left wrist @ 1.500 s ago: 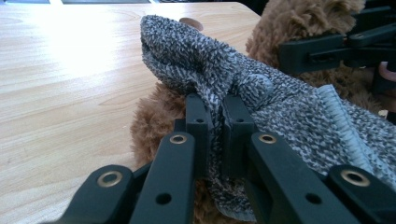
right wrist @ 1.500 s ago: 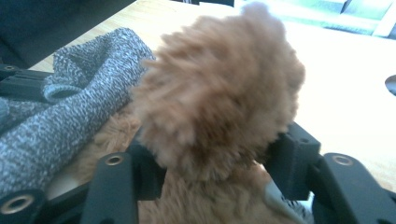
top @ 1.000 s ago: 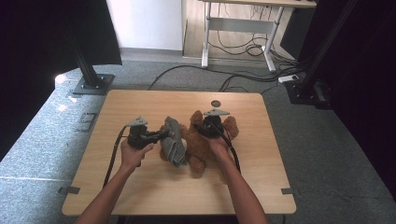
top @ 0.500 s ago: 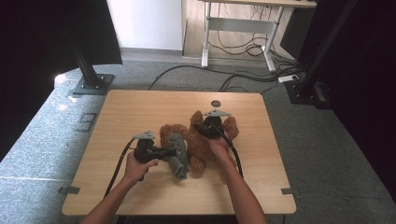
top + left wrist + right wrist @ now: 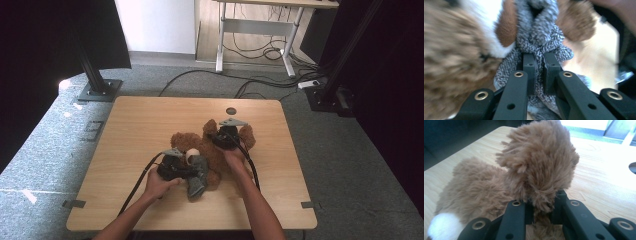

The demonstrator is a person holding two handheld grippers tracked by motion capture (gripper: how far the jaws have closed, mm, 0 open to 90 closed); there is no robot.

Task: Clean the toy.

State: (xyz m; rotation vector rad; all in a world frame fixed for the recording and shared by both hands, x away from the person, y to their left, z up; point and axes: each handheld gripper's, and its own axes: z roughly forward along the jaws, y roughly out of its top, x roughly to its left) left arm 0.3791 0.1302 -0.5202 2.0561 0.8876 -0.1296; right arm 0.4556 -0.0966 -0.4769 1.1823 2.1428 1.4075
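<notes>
Two grips: left gripper (image 5: 539,72) fingers pinch nubby grey knit cloth (image 5: 541,37); right gripper (image 5: 542,207) fingers pinch shaggy brown plush bear (image 5: 534,170).

A brown teddy bear (image 5: 215,150) with a white snout is lying on the light wooden table (image 5: 145,125). The knitted garment (image 5: 197,175) at its near left is showing a speckled grey-and-white pattern. Both grippers' jaws are showing black, with brass-coloured rivets. The floor is showing grey.
</notes>
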